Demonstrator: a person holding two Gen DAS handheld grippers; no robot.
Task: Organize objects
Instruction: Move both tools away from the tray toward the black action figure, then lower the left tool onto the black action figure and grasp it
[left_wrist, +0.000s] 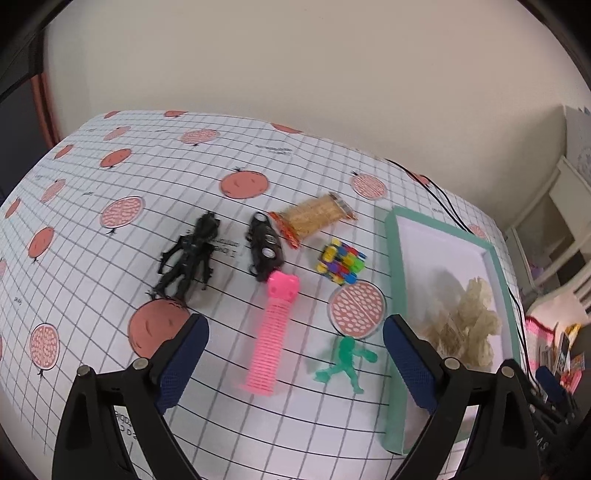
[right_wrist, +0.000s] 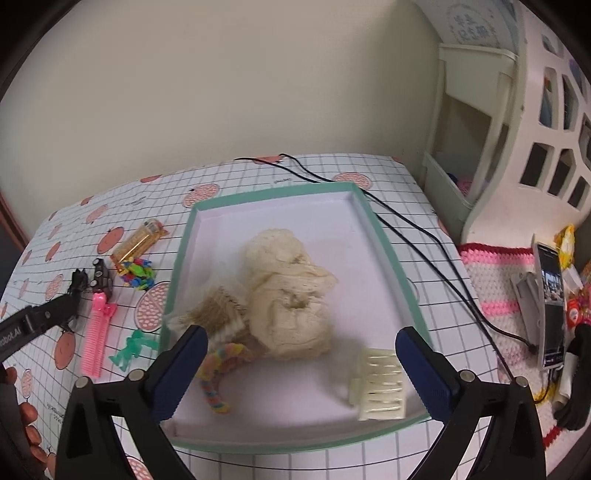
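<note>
The pink comb toy (left_wrist: 271, 334) lies on the checked cloth (left_wrist: 110, 206), between my left gripper (left_wrist: 295, 363) fingers in the left wrist view, with the green figure (left_wrist: 345, 360) just beside it. Both grippers stand released and empty; my right gripper (right_wrist: 301, 373) hangs over the mint tray (right_wrist: 388, 240), which already holds the cream cloth bundle (right_wrist: 288, 291). I think I should descend straight and close across the narrow ribbed body, so the green figure is not pushed
</note>
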